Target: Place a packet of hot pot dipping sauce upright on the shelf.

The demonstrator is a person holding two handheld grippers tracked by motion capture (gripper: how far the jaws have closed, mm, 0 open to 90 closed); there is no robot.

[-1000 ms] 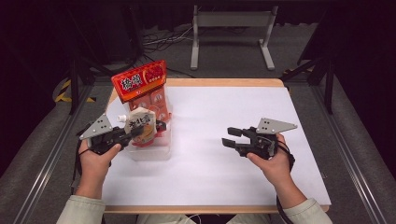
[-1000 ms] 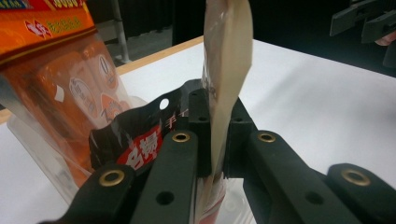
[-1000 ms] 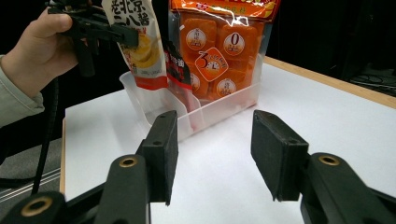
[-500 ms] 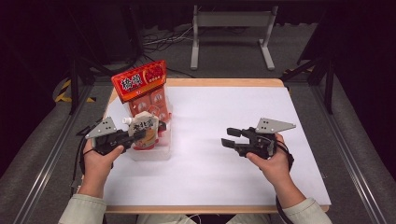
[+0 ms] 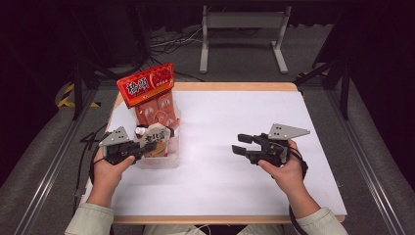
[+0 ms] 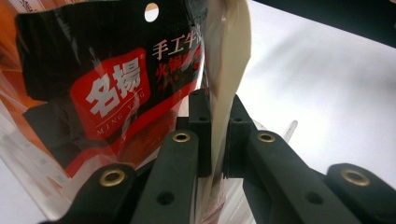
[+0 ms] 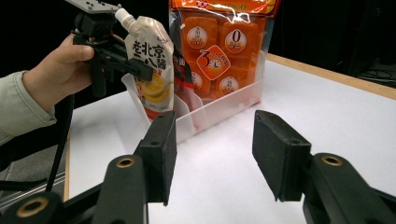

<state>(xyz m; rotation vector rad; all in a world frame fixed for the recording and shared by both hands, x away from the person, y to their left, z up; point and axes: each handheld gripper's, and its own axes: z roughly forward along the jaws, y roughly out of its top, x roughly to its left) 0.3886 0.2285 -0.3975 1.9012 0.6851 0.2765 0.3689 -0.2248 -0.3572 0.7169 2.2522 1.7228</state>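
A cream spouted pouch (image 5: 156,136) hangs upright with its lower end inside a clear plastic bin (image 5: 161,161) at the table's left. My left gripper (image 5: 149,145) is shut on the pouch's side edge (image 6: 229,70); its jaws pinch the thin seam. From the right gripper view the pouch (image 7: 149,60) stands at the bin's near end, in front of a black-and-red packet (image 6: 107,84). A tall orange snack bag (image 5: 149,90) fills the bin's far part. My right gripper (image 5: 240,144) hovers open over the bare tabletop to the right, nothing between its pads (image 7: 280,154).
The white tabletop (image 5: 235,112) stretches between the bin and my right hand. A wooden edge borders it. A metal stand (image 5: 242,29) and cables lie on the floor beyond the table's far side.
My left gripper has sunk, carrying the pouch lower into the bin. The right gripper has stayed in place.
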